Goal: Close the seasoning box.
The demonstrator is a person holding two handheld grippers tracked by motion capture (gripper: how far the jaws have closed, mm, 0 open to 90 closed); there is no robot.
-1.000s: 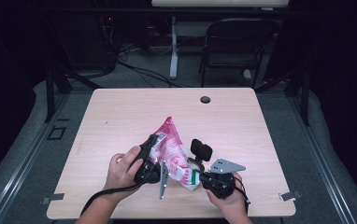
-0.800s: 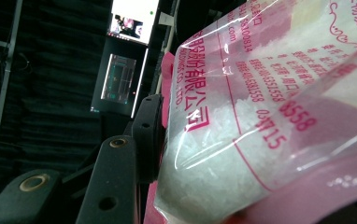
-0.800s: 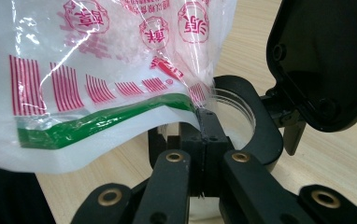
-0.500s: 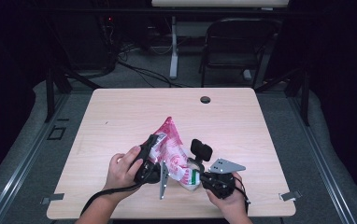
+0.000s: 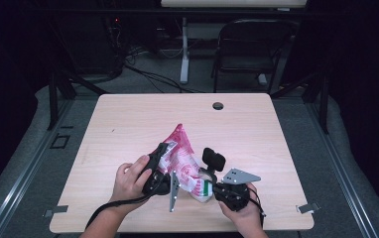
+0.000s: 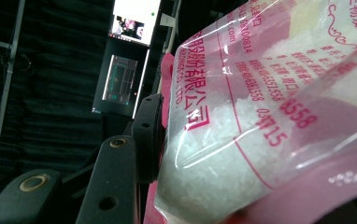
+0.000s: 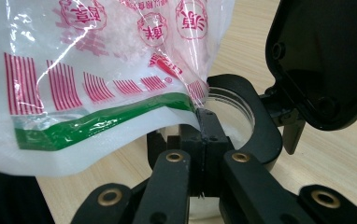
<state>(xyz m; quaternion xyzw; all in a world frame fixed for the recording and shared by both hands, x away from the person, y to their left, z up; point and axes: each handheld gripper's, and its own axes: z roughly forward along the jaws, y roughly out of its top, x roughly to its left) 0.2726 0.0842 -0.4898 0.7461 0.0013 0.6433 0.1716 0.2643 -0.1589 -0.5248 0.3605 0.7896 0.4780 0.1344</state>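
Note:
A pink and white plastic bag (image 5: 181, 157) of white grains stands tilted near the table's front middle. My left gripper (image 5: 158, 167) is shut on its left side; in the left gripper view one black jaw presses against the bag (image 6: 260, 116). My right gripper (image 7: 203, 140) is shut on the lower corner of the bag (image 7: 97, 74), where a green stripe runs. Just behind that corner stands a small clear jar (image 7: 242, 116) with a black rim, its black flip lid (image 7: 324, 60) raised. In the high view, the right gripper (image 5: 208, 184) sits by the jar's lid (image 5: 214, 159).
The light wooden table (image 5: 128, 124) has a round cable hole (image 5: 218, 105) near its far edge. A black folding chair (image 5: 247, 49) and cables stand on the floor beyond the table. Both hands rest near the front edge.

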